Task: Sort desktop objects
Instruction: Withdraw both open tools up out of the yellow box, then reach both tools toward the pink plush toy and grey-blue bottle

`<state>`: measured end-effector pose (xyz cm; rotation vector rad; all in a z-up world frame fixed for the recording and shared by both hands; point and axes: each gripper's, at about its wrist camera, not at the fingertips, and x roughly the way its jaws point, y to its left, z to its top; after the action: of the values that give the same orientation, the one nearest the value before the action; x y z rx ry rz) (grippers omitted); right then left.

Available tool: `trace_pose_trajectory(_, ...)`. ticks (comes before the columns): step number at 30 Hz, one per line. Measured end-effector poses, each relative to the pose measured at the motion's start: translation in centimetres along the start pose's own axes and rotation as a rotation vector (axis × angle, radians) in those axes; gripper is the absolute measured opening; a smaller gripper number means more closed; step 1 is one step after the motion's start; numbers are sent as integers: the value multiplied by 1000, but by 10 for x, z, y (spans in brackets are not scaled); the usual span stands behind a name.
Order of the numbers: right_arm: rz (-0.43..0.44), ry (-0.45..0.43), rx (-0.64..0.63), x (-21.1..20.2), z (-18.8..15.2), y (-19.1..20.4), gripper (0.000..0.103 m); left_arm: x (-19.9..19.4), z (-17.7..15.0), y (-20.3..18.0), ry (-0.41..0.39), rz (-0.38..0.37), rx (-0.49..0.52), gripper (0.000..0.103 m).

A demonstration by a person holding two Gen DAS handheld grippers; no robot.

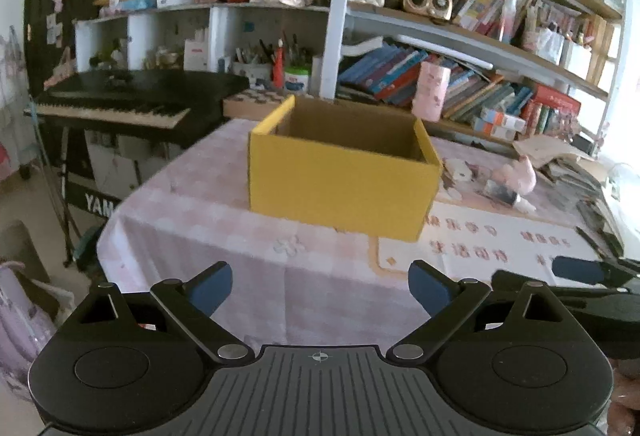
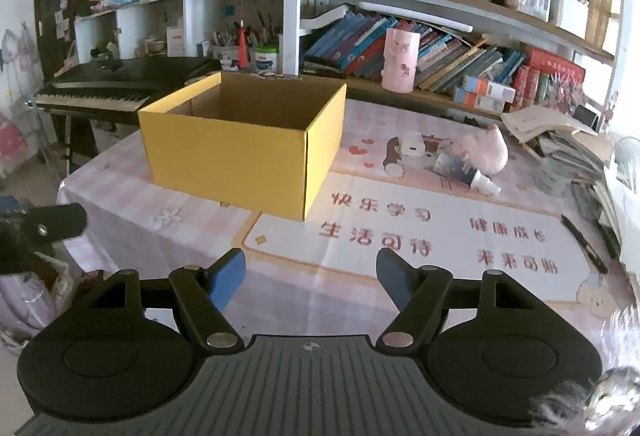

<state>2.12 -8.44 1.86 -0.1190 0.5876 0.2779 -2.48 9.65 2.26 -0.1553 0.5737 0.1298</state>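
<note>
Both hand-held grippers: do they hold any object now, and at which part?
Nothing is held. The left hand-held gripper and the right hand-held gripper both stand open and empty above the tablecloth.

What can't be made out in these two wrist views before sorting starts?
- Yellow box floor: hidden by its own walls, both views.
- Dark tube label: too small, right wrist view; blurred in the left.
- Pink plush: partly behind the tube.
- Black pen: near the edge, details unreadable.
</note>
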Motion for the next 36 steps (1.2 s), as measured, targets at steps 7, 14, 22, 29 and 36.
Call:
trace_pose_trajectory(7,-28,22,21,-8,-11,-7,70,4,-6,-7,33,-21,21,97)
trace_pose_trajectory(14,-52,42,42,-7,-17,-18,71,12,-7,-24,58,-65,75,97)
trace_pose_trajectory(22,-84,61,77,0,-17,-38,71,26,-4,-55,88,-126,164,97)
trace_pose_trajectory(29,-127,72,114,11,-9,-74,74,47,6,-87,98,-156,203,97)
trace_pose_trajectory(36,-155,86,164,26,-3,-108,74,69,14,-115,109,-193,257,97)
